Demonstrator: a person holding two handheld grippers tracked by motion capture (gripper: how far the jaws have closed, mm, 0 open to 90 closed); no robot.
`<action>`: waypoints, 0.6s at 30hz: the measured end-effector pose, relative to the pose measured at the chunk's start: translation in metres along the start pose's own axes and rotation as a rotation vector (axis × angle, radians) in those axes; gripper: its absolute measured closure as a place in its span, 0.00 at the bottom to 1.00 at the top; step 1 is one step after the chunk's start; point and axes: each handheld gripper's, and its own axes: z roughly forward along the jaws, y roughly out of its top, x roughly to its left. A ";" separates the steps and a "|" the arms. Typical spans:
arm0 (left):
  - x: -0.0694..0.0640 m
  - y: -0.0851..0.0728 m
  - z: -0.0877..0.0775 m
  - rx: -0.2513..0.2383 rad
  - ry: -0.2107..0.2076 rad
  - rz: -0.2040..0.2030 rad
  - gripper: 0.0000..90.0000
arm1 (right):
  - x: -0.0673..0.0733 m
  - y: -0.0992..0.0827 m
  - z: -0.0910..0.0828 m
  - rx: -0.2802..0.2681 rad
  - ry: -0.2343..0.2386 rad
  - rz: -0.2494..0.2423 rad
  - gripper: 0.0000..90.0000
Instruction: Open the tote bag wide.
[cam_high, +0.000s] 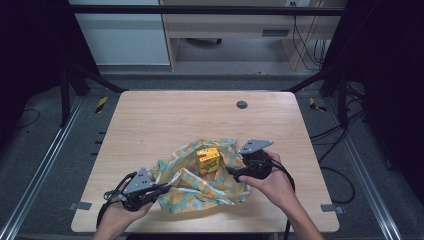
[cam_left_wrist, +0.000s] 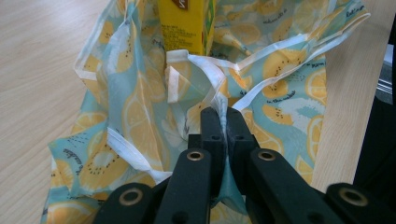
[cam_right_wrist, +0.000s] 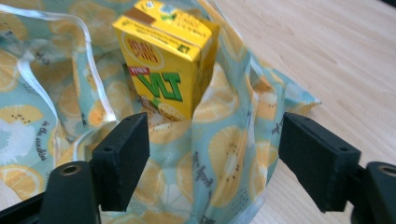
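1. Your left gripper (cam_left_wrist: 223, 122) is pinching a fold of the lemon-print cloth (cam_left_wrist: 140, 112), jaws clamped.
2. Your right gripper (cam_right_wrist: 212, 154) is hanging wide apart, grasping nothing.
3. The yellow carton (cam_right_wrist: 166, 60) is standing on the cloth, its base seemingly hidden by folds.

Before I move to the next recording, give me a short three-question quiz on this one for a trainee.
1. True or false: the left gripper is shut on a fold of the lemon-print cloth.
2. Multiple choice: the yellow drink carton stands A) on bare table, B) upright on the cloth, C) between the right gripper's jaws.
3. Fill in: the right gripper has its jaws ____, with the cloth between them.

Key: 1 true; 2 B; 3 open.
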 end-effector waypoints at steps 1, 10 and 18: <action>0.000 0.000 0.000 0.004 0.001 0.007 0.98 | -0.001 -0.001 0.002 0.010 -0.004 0.007 0.30; -0.002 -0.008 0.007 0.061 -0.014 0.039 0.98 | -0.006 -0.008 0.014 0.069 0.008 -0.008 0.69; 0.001 -0.014 0.010 0.096 -0.038 0.056 0.98 | -0.018 -0.007 0.017 0.055 -0.013 0.013 0.98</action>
